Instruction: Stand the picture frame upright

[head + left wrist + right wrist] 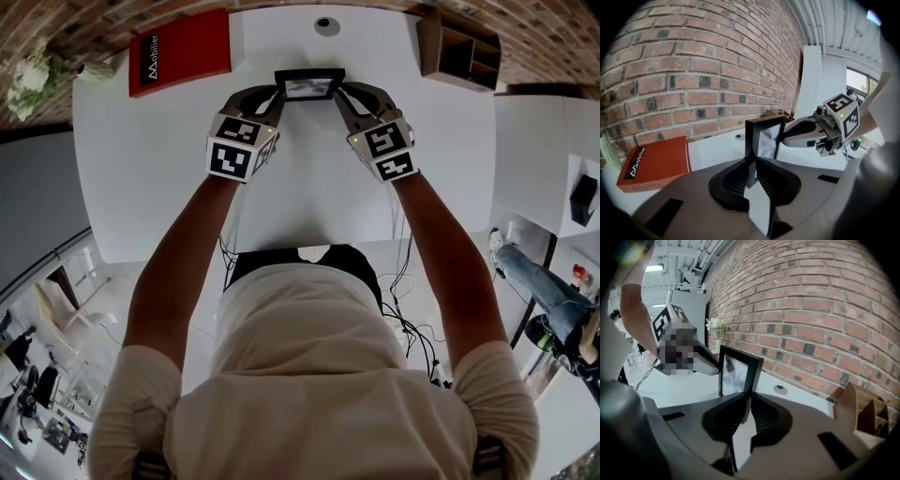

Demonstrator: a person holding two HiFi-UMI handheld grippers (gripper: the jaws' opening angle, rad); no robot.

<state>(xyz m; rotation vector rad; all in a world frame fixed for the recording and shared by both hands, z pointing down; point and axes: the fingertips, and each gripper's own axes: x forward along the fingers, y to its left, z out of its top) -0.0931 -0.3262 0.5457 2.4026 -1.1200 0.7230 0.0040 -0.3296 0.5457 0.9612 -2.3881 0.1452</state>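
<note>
Head view and both gripper views. The picture frame (309,86) is at the middle of the far edge of the white table (169,159), just short of the round cable port (326,23) and the brick wall (693,70). It is held close to vertical, its glass facing back toward the person, and seems to lean slightly away from them. Whether its lower edge rests on the table cannot be told, since the jaws hide it.

The left gripper (278,95) takes the frame's left side member and the right gripper (339,95) its right side member. In each gripper view the jaws stand nearly together, with only the thin black moulding between the ribbed pads, so both pinch the frame itself. The grip from two opposite sides probably serves to keep the frame from twisting or tipping while its angle is set. Both grips sit low on the side members, which leaves the glass untouched.

The task appears close to its end: the frame is raised but not yet released, and no rear support is visible in any view.

A red book (180,52) lies at the far left corner and a wooden organiser (459,52) stands at the far right corner, both well apart from the frame.
</note>
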